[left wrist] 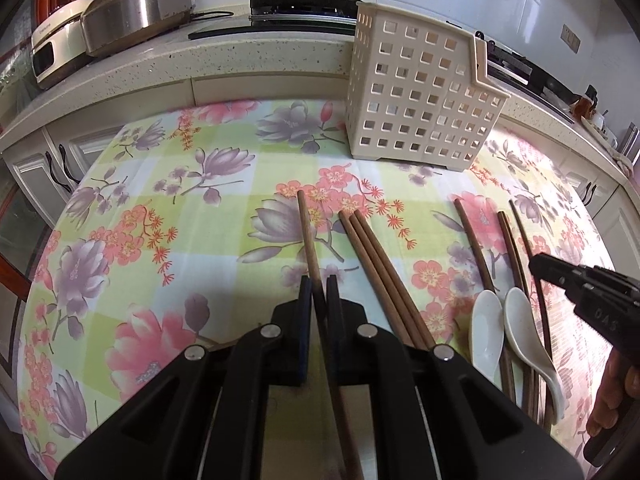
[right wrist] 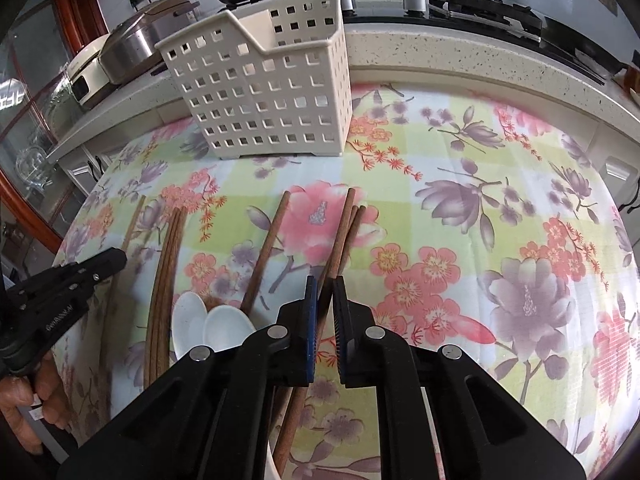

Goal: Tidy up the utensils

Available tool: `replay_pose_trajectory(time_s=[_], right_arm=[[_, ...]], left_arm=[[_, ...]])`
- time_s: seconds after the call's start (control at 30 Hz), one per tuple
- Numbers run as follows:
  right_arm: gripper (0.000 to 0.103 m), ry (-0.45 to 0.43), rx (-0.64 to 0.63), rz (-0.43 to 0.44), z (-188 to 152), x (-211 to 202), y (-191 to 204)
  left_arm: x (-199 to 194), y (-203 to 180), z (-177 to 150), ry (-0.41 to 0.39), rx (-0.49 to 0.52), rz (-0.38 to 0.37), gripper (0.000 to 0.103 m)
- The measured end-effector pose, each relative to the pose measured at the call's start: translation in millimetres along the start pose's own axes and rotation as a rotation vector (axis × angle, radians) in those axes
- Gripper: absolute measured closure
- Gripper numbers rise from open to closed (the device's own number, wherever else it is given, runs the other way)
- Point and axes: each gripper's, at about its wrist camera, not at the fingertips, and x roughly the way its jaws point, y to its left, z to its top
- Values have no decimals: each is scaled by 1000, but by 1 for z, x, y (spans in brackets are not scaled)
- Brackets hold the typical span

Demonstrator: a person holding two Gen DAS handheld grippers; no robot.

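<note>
Now both tongs are clamped: your left tongs point(left wrist: 319, 292) on a single chopstick point(left wrist: 306, 232), your right tongs point(right wrist: 325, 292) on one chopstick of a trio point(right wrist: 340, 236), all lying on the floral worktop point(left wrist: 160, 184). Lift each straight, keep it from pivoting, then drop it tip-down into the perforated basket point(left wrist: 420, 92) beyond.

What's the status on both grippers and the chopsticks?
Left gripper shut on one chopstick. Right gripper likewise, chopstick. Basket path unobstructed.
</note>
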Motion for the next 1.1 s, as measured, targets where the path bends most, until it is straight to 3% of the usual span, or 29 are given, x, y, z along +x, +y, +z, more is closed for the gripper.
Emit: replay_pose_trajectory(time_s=[0.2, 0.63, 1.1], right_arm=[[93, -32, -6, -12, 2, -14, 0], [94, -204, -22, -35, 9, -87, 7], [94, -219, -27, -15, 2, -106, 13]], left_arm=[[-11, 4, 2, -28, -11, -4, 96], [-61, 3, 13, -167, -8, -26, 96], [-102, -7, 13, -218, 19, -25, 97]])
